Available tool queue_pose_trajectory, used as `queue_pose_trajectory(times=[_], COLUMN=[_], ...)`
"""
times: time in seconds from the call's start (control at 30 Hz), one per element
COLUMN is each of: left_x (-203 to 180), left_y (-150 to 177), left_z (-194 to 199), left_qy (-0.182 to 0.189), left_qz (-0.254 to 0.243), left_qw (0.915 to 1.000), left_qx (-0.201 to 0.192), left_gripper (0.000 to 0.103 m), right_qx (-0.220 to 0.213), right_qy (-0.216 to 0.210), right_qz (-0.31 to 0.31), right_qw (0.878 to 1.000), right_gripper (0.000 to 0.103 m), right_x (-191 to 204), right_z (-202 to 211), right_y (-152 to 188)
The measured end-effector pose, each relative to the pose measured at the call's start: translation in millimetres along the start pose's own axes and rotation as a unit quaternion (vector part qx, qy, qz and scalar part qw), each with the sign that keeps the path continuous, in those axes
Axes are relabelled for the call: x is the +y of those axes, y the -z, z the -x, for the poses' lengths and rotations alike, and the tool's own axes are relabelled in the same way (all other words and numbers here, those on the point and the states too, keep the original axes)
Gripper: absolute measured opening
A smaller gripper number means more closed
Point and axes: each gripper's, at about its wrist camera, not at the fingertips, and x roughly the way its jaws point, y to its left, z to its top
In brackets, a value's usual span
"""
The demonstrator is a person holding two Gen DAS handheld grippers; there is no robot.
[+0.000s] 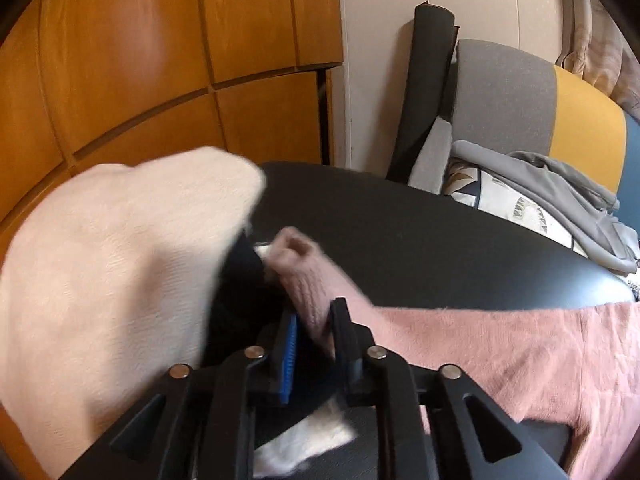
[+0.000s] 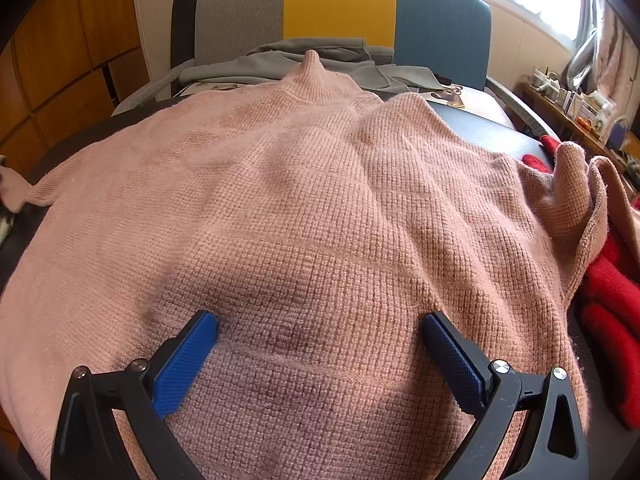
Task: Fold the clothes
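Observation:
A pink knit sweater lies spread flat on a dark table, collar toward the far chair. My right gripper is open, its blue-padded fingers pressed on the sweater's lower body. My left gripper is shut on the sweater's sleeve cuff, held just above the table at the sweater's left side. The rest of the sweater stretches away to the right in the left wrist view.
A cream garment hangs blurred at the left. A grey, yellow and blue chair holds grey clothes behind the table. Red clothes lie at the right. Wooden cabinets stand at the left.

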Motion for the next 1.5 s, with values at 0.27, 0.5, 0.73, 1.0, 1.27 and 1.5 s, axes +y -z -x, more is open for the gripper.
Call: queue_pose_trajectory(times=[0.27,0.5,0.73,1.0,1.27,1.5], left_x=[-29,-148,-156,-154,-213,-324], left_y=[20,36,57,51,33,26], left_z=[65,28,-53,-65,21,48], left_qy=[0.070,0.178,0.105,0.064,0.151,0.244], left_qz=[-0.004,-0.098,-0.112,-0.110,-0.142,-0.209], left_qw=[0.9959,0.9791,0.9833,0.9875,0.9783,0.9470], left_qx=[-0.057,0.012,0.097,0.093,0.009,-0.012], left_gripper=[0.019,0.019,0.023,0.023,0.021,0.021], right_qx=[-0.001,0.000,0.002,0.005,-0.009,-0.052], right_qy=[0.001,0.001,0.000,0.000,-0.055,-0.071], right_qz=[0.000,0.000,0.001,0.003,-0.030,-0.051], right_qw=[1.000,1.000,1.000,1.000,0.998,0.995], right_gripper=[0.103,0.103,0.103,0.103,0.102,0.102], right_x=[-1,0,0,-1,-21,-54], right_z=[0,0,-1,-1,20,26], right_y=[1,0,0,-1,-28,-99])
